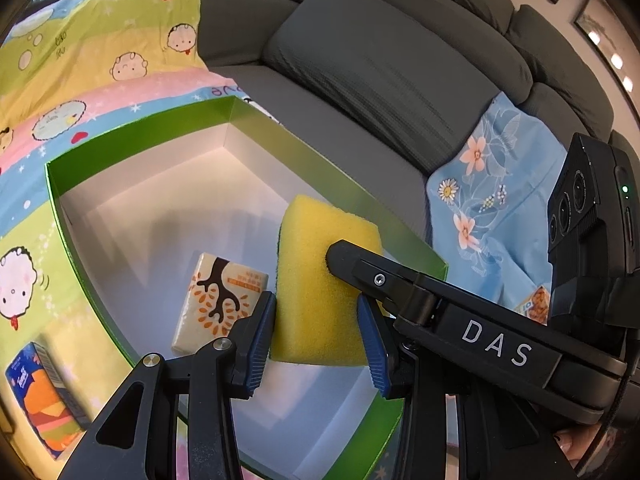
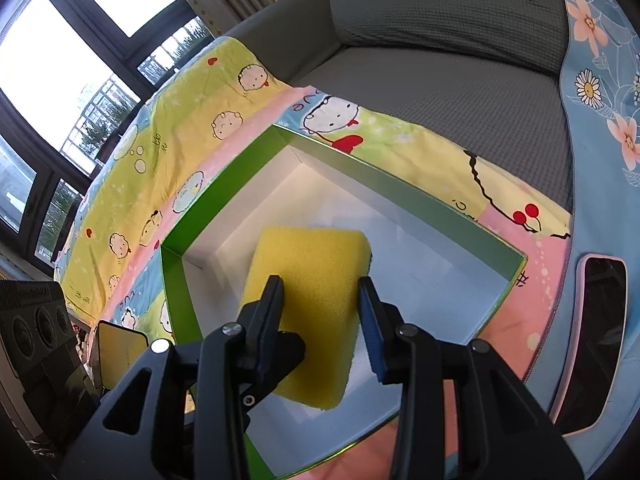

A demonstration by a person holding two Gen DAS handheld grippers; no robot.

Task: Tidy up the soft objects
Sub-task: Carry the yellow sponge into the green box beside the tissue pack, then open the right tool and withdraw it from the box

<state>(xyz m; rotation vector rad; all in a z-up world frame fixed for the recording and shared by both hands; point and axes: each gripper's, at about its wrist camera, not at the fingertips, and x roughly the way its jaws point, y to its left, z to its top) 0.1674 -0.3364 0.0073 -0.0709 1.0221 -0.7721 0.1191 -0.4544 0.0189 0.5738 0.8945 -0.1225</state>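
Note:
A yellow sponge (image 1: pixel 320 292) hangs above a green box with a white inside (image 1: pixel 160 216). My left gripper (image 1: pixel 316 334) has its blue pads on both sides of the sponge. My right gripper (image 2: pixel 322 308) also pinches the sponge (image 2: pixel 308 280) over the box (image 2: pixel 420 256); one of its fingers shows in the left wrist view (image 1: pixel 352 260), pressed into the sponge. A beige tissue pack with a tree print (image 1: pixel 218 304) lies inside the box.
The box sits on a cartoon-print blanket (image 1: pixel 92 80) over a grey sofa (image 1: pixel 360 64). A blue and orange tissue pack (image 1: pixel 40 396) lies left of the box. A floral blue cloth (image 1: pixel 496 200) lies to the right. A phone (image 2: pixel 592 344) lies at right.

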